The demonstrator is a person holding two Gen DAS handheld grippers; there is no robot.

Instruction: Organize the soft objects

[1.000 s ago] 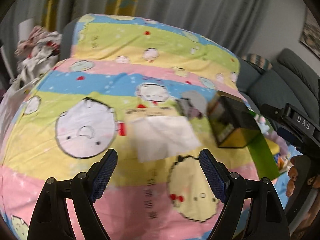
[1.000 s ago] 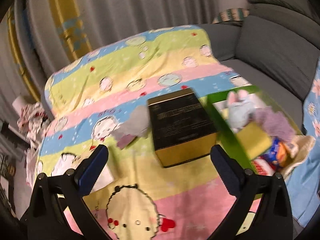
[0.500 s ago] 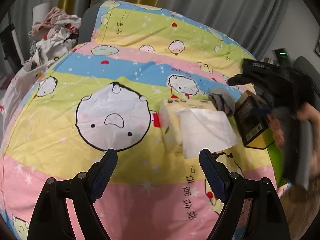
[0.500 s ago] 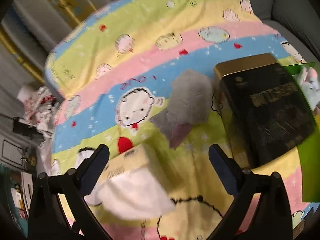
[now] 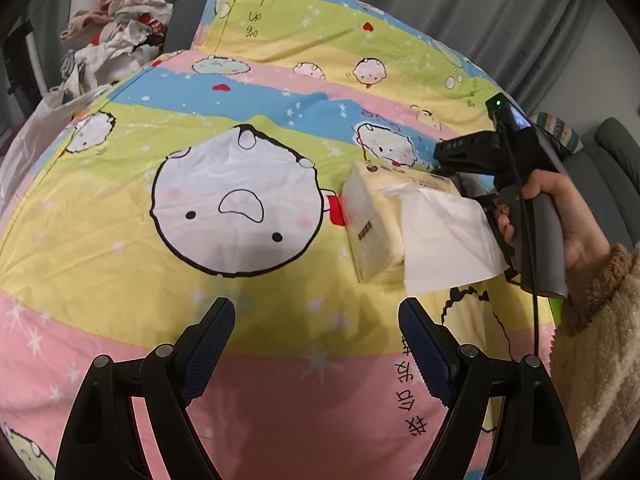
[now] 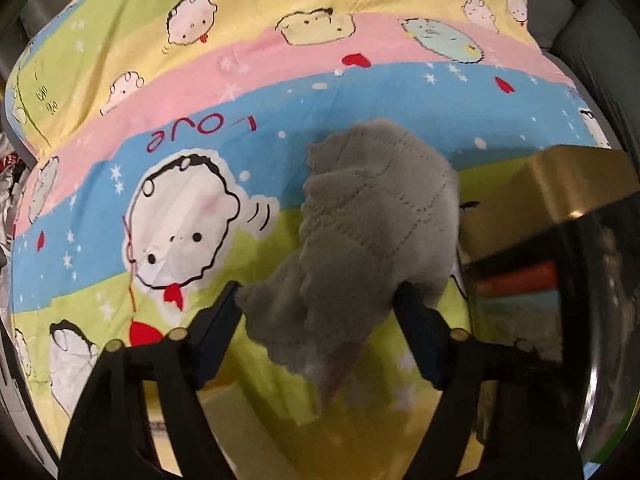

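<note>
Step in hand: by my reading, the pick-up of the grey quilted plush cloth (image 6: 376, 240), a crumpled soft piece lying at centre of the right wrist view on the striped cartoon-print bedsheet (image 6: 240, 60).
Right gripper (image 6: 320, 308): jaws wide, one finger at each side of the cloth's near end; the fingertips look to be touching the fabric but have not pinched it.
Left gripper (image 5: 316, 320): jaws wide and holding nothing, at lower centre of the left wrist view, above bare sheet.
Other soft thing: a pale yellow soft pack of tissues (image 5: 384, 216) with a white tissue sheet (image 5: 444, 240) hanging from it, right of centre in the left wrist view, well ahead of the left fingers.
Right hand (image 5: 560, 216): at the right edge of the left wrist view, gripping the tool handle just beyond the tissue pack.
Next move calls for: closing on the bunched near end of the cloth, low enough to catch the fabric and not the sheet under it, then lifting straight up.
Edges: a black box with gold sides (image 6: 560, 240) stands just right of the cloth, close to the right finger; a swing that way could knock it.
Open room: the sheet is bare to the left of the cloth and toward the top of the frame.
Background: a heap of crumpled clothes (image 5: 116, 36) at upper left of the left wrist view, well apart.
</note>
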